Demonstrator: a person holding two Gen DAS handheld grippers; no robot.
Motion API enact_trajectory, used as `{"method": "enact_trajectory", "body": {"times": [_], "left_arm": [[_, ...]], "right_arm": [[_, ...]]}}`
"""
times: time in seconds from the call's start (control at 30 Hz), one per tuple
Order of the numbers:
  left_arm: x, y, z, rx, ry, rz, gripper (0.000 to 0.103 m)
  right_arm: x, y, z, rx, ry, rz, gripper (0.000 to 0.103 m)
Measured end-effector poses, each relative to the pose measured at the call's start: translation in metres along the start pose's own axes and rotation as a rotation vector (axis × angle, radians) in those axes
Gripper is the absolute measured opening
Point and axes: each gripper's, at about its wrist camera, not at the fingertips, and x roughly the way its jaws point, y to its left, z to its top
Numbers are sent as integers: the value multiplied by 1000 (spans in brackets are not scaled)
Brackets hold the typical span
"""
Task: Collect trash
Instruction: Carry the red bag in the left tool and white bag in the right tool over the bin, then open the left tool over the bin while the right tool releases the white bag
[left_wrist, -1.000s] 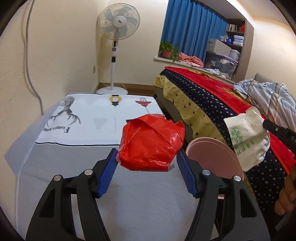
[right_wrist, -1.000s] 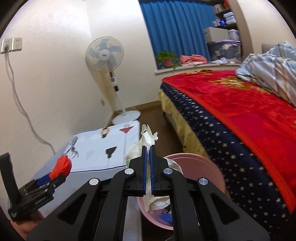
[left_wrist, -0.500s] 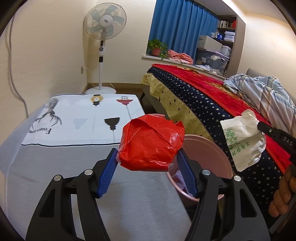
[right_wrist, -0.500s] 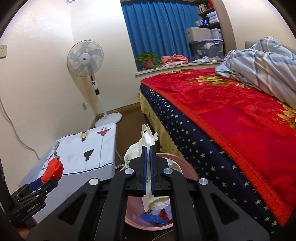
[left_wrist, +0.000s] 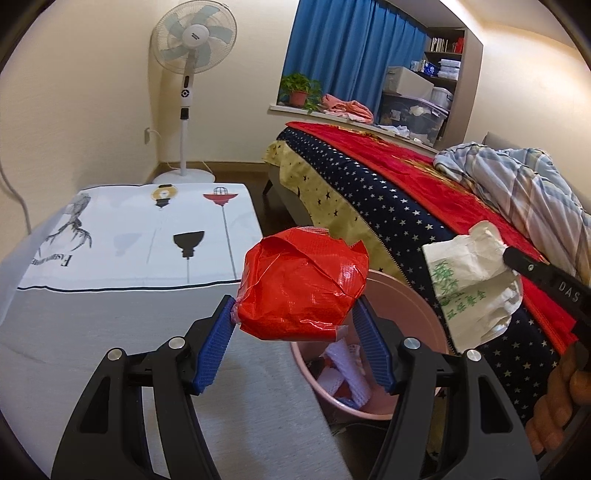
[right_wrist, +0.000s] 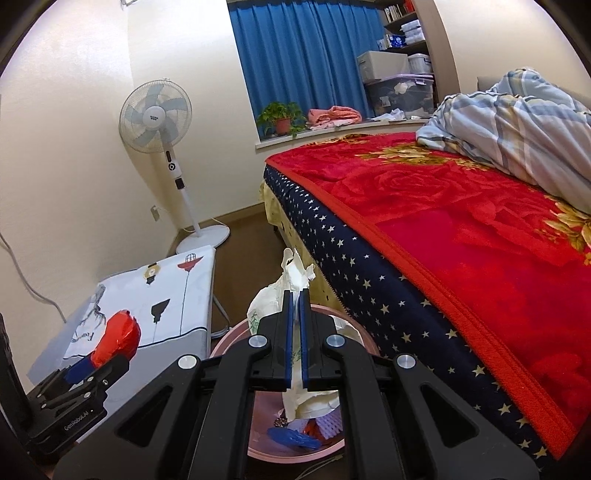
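Note:
My left gripper (left_wrist: 295, 325) is shut on a crumpled red plastic bag (left_wrist: 303, 284), held above the table's right edge beside the pink bin (left_wrist: 417, 317). It also shows in the right wrist view (right_wrist: 118, 339). My right gripper (right_wrist: 294, 295) is shut on a white paper bag with green print (right_wrist: 291, 273), held over the pink bin (right_wrist: 229, 336). The white bag also shows in the left wrist view (left_wrist: 469, 280). The bin holds white, blue and red scraps (right_wrist: 295, 435).
A table with a white printed cloth (left_wrist: 122, 236) lies to the left. A bed with a red blanket (right_wrist: 461, 229) and starred sheet is to the right. A standing fan (left_wrist: 192, 44) is at the far wall.
Both grippers have moved right toward the bin, which now shows more of its inside. Each still holds its bag.

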Motion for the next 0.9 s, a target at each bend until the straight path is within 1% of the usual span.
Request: {"method": "enact_trajectory", "body": {"times": [0.23,0.53,0.9], "left_arm": [[12,-9,2,-8,7,-18,63],[30,-28,2,11,27,-44,63],[44,-38,2,17,41,-53,63]], "right_arm": [[5,-2,0,1,5,-21,3],[13,-5,-1,-3,24,-46,3],[18,-9,-1,14,36,-58,3]]}}
